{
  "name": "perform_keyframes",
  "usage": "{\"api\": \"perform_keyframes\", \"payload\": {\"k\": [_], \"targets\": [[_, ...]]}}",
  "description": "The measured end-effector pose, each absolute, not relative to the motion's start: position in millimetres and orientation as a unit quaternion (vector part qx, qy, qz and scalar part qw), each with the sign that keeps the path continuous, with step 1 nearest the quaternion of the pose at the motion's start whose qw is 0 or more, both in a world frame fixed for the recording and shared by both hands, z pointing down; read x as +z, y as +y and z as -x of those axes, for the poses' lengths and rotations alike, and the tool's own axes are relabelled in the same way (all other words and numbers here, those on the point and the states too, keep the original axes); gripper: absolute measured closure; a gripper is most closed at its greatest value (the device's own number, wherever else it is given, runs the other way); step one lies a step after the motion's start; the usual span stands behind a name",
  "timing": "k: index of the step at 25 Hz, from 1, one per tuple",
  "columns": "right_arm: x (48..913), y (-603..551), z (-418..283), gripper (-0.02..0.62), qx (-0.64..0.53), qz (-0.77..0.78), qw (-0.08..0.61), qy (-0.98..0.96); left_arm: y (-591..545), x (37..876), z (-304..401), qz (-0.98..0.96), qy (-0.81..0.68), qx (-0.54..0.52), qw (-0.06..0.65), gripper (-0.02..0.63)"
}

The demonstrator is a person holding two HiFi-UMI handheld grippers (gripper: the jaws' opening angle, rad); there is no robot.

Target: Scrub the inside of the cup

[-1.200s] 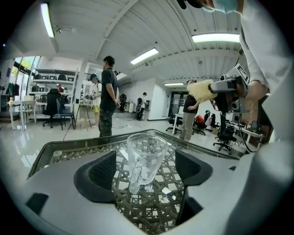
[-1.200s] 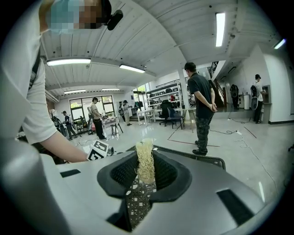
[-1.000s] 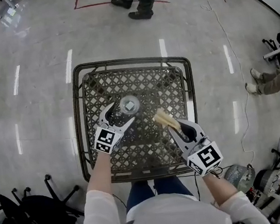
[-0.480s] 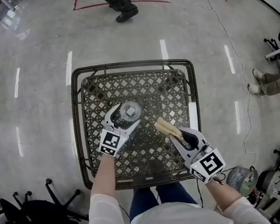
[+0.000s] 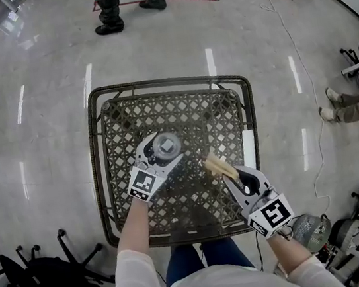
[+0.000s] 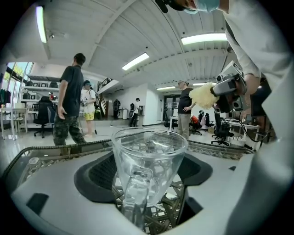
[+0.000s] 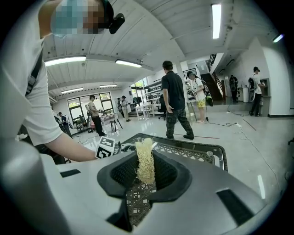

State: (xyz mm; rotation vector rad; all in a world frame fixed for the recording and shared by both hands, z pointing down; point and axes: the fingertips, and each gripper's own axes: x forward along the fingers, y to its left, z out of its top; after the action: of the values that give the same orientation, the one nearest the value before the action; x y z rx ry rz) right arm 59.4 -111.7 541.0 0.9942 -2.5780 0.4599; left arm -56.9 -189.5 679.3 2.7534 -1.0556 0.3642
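A clear glass cup (image 5: 167, 144) with a handle stands upright on the dark lattice table (image 5: 96, 125). My left gripper (image 5: 163, 152) has its jaws on either side of the cup and is shut on it. In the left gripper view the cup (image 6: 149, 160) fills the gap between the pads, handle towards the camera. My right gripper (image 5: 229, 173) is right of the cup, shut on a pale yellow fibrous scrubber (image 5: 215, 165). The scrubber (image 7: 146, 160) sticks up from the jaws and is apart from the cup.
A white strip (image 5: 249, 150) lies along the table's right edge. A person (image 5: 112, 6) walks on the floor beyond the table. Office chairs (image 5: 39, 281) stand at lower left, more chairs and a seated person's leg (image 5: 354, 103) at right. A cable (image 5: 285, 43) runs over the floor.
My left gripper moved forward round the cup and closed on it. The right gripper with the scrubber drifted slightly down and right. The person behind walked to the left.
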Motion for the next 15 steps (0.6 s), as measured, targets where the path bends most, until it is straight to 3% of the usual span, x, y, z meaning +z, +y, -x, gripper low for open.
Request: {"api": "perform_keyframes", "payload": {"k": [15], "targets": [[547.6,-111.1,-56.1,0.505,0.166,-0.343,0.175,-0.908,-190.3,678.6,54.0,-0.927,-0.342,0.125,0.091,0.227]]}}
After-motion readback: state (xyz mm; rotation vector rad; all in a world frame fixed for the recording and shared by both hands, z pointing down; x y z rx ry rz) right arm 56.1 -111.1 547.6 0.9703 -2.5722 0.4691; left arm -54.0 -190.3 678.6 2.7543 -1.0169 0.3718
